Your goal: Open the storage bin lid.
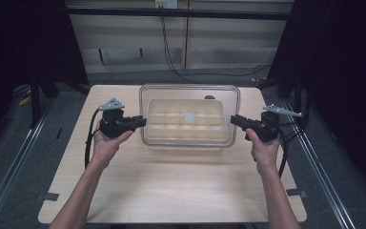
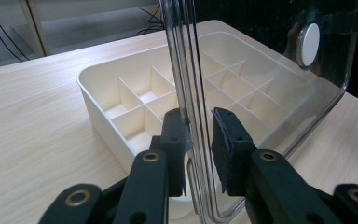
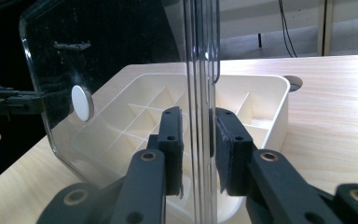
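- The clear lid (image 1: 189, 90) hangs level just above the tray (image 1: 189, 125), covering it, long axis running from one claw to the other.
- My left claw (image 1: 143, 121) pinches the lid's rim at the tray's left end; in the left gripper view the pads (image 2: 226, 140) clamp the lid edge (image 2: 186, 70).
- My right claw (image 1: 233, 119) pinches the rim at the tray's right end, jaws pressed on the edge (image 3: 200, 70).
- Both hands sit equally near the tray, so I judge the next move turns on keeping the lid square over it.
- The tray rests mid-counter (image 1: 171, 181), its compartments bare.
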### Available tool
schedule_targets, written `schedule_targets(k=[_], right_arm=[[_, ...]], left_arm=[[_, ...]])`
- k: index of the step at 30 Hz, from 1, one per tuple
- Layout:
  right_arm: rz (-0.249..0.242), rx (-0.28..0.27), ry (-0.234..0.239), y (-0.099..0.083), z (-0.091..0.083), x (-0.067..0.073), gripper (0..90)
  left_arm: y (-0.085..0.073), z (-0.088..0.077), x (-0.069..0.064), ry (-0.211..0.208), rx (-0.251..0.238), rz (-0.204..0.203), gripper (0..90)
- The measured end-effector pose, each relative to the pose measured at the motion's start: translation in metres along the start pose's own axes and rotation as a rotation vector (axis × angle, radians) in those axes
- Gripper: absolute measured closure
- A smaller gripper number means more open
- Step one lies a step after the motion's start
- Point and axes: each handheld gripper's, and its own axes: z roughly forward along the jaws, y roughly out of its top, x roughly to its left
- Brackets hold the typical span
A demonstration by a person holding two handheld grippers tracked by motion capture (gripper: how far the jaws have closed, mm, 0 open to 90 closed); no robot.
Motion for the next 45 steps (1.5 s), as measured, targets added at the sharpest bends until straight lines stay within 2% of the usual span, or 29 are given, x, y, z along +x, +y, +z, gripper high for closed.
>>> schedule_targets(k=[3,9,16,26,32,33,40,45], right_arm=[[-0.022,-0.011,0.007,0.002,-0.007,0.005,74.6],[-0.027,-0.010,0.008,0.001,-0.012,0.005,74.7],[-0.029,0.009,0.014,-0.002,-0.011,0.006,74.0],[-0.048,0.025,0.036,-0.002,-0.018,0.017,74.1],[-0.039,0.031,0.027,-0.006,-0.026,0.019,74.0],[-0.040,0.035,0.026,-0.006,-0.027,0.020,74.0],[-0.059,0.057,0.033,-0.011,-0.027,0.026,73.8],[-0.072,0.060,0.043,-0.008,-0.036,0.034,74.1]], left_arm=[[-0.006,0.000,-0.003,-0.009,0.000,-0.006,75.5],[-0.006,-0.002,-0.007,-0.008,0.005,0.003,75.4],[-0.005,-0.014,-0.010,-0.023,-0.006,0.017,76.2],[-0.007,-0.026,-0.015,-0.022,-0.013,0.021,76.5],[-0.008,-0.028,-0.022,-0.029,-0.006,0.030,76.0],[-0.010,-0.030,-0.025,-0.025,0.003,0.049,75.7],[-0.017,-0.036,-0.026,-0.014,0.018,0.047,75.6],[-0.016,-0.039,-0.028,-0.017,0.019,0.051,75.6]])
